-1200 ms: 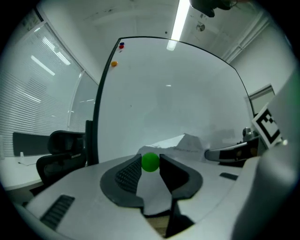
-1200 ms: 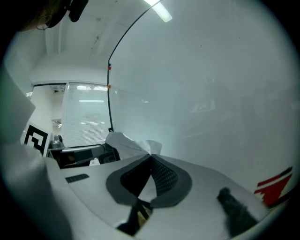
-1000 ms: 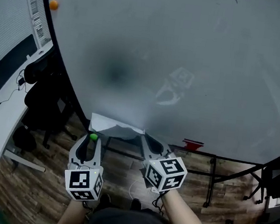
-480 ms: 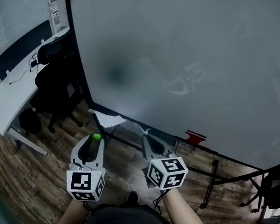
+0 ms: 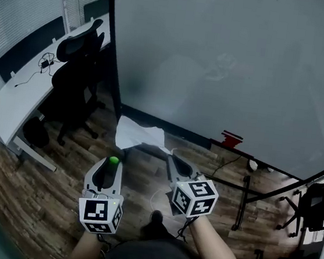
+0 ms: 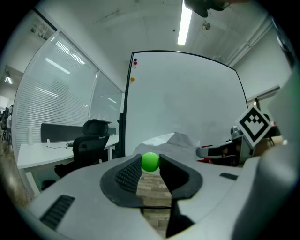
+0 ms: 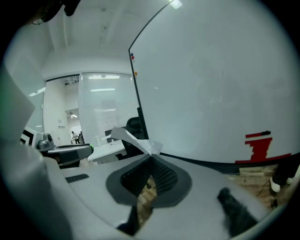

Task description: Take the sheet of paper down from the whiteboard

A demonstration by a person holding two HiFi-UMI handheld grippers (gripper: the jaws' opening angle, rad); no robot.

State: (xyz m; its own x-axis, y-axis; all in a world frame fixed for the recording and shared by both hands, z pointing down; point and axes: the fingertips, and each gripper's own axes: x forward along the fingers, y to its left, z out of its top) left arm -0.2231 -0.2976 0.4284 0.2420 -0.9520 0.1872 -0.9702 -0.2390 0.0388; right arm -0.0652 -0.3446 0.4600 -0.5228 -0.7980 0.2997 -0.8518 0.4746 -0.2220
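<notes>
Whiteboard (image 5: 228,64) bare; paper (image 5: 139,135) off it, one corner pinched in right gripper (image 7: 151,157), rest hanging crumpled above floor. Left gripper (image 5: 111,163) clamps green ball (image 6: 150,161). Risk: thin corner hold may slip or tear if sheet swings.

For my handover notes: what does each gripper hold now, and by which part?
The right gripper pinches the sheet of paper by one crumpled edge. The left gripper clamps a small green ball at its jaw tips.
</notes>
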